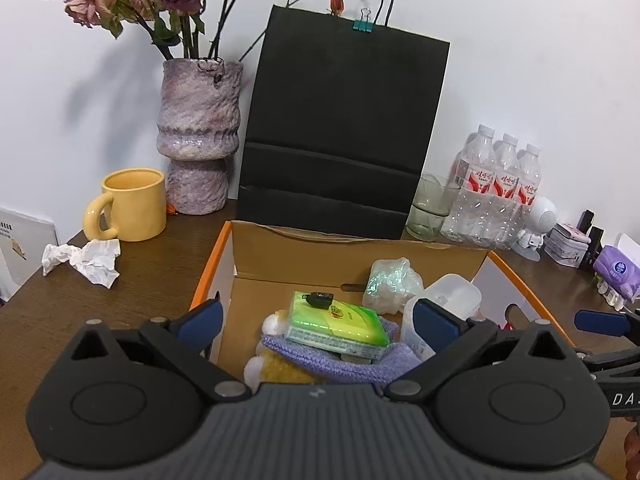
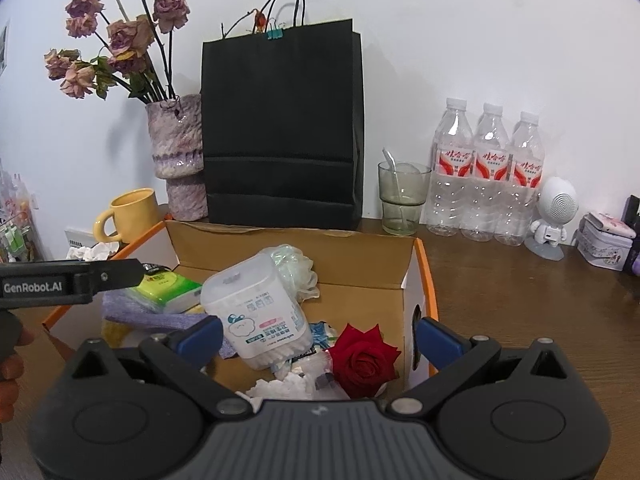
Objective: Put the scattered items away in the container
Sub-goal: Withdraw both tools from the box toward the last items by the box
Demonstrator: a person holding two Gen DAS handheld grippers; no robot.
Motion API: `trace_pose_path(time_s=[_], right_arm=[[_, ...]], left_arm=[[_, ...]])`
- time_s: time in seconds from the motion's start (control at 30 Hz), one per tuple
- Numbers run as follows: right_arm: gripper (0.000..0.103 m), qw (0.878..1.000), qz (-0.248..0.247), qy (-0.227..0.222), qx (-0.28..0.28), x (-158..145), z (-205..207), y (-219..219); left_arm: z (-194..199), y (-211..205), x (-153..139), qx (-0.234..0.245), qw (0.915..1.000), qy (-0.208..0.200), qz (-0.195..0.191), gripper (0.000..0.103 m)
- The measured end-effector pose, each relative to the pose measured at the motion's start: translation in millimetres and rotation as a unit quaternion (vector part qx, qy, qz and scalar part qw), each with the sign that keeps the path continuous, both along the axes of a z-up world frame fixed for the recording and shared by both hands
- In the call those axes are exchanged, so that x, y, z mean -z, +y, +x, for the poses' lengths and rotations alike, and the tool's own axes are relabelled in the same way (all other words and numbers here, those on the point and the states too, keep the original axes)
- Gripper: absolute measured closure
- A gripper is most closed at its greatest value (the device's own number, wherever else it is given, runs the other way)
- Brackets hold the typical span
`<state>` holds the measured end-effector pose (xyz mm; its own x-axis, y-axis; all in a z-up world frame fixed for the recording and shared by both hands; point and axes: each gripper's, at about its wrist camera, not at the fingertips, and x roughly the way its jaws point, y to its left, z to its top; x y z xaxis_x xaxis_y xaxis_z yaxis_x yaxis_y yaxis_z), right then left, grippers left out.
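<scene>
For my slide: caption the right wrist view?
Open right gripper above a cardboard box holding a red rose.

Both wrist views look down, close, into cardboard box (image 1: 280, 264)

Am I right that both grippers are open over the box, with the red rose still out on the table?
Not quite: the red rose already lies inside the box, as the right wrist view shows. Both the left gripper and the right gripper are open over it.
</scene>
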<state>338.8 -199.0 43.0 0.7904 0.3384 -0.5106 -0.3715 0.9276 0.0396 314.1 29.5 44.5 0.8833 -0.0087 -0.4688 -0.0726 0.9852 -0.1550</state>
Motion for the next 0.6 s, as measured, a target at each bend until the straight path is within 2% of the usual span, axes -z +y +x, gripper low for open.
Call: trace_pose_path(time_s=[0.37, 0.6], right_arm=[[0.0, 1.0, 0.005, -0.015, 0.002, -13, -51, -12], [0.0, 1.0, 0.013, -0.017, 0.011, -10, -88, -21]], left_arm=[[-48, -3, -7, 0.004, 1.0, -0.005, 0.006, 0.0], [-82, 0, -3, 0.004, 1.0, -0.005, 0.005, 0.0]])
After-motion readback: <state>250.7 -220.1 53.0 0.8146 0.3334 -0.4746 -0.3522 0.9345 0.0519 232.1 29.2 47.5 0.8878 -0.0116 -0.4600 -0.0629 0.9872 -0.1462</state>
